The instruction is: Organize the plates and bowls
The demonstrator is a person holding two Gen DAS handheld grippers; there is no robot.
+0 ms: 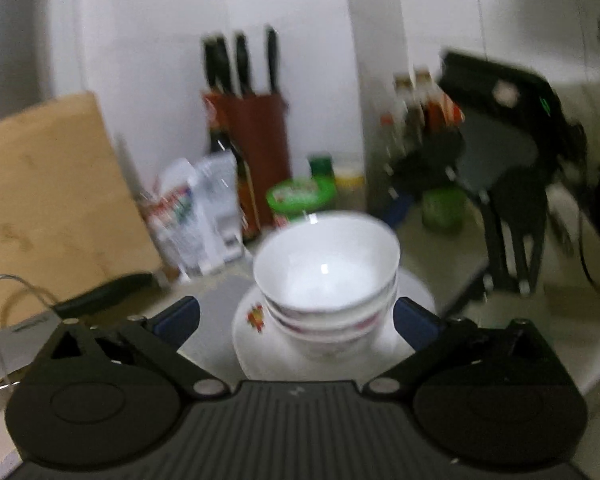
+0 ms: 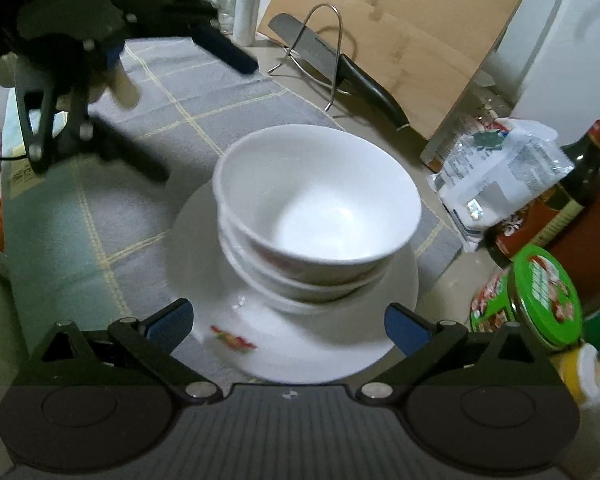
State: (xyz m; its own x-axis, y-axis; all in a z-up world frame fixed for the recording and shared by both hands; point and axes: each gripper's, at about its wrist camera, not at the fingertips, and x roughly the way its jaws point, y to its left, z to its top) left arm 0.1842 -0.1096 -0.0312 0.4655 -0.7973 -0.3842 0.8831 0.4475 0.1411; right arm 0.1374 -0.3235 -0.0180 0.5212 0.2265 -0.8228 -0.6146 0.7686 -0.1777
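A stack of white bowls [image 1: 326, 276] [image 2: 316, 216] stands on a white plate [image 1: 252, 340] [image 2: 284, 344] with a red flower print, on a checked cloth [image 2: 100, 220]. My left gripper [image 1: 296, 320] is open with its blue-padded fingers on either side of the plate, just short of the bowls. My right gripper [image 2: 288, 326] is open too, near the plate's near rim, empty. Each gripper shows in the other's view: the right one [image 1: 508, 184] beyond the bowls, the left one [image 2: 100, 60] above the cloth at upper left.
A wooden cutting board [image 2: 400, 36] leans on the wall, with a cleaver [image 2: 340, 64] in a wire rack [image 2: 324, 40]. A knife block [image 1: 256, 136], sauce bottles [image 2: 556, 200], a green-lidded jar [image 2: 540, 304] and a plastic bag [image 2: 500, 176] crowd the counter near the plate.
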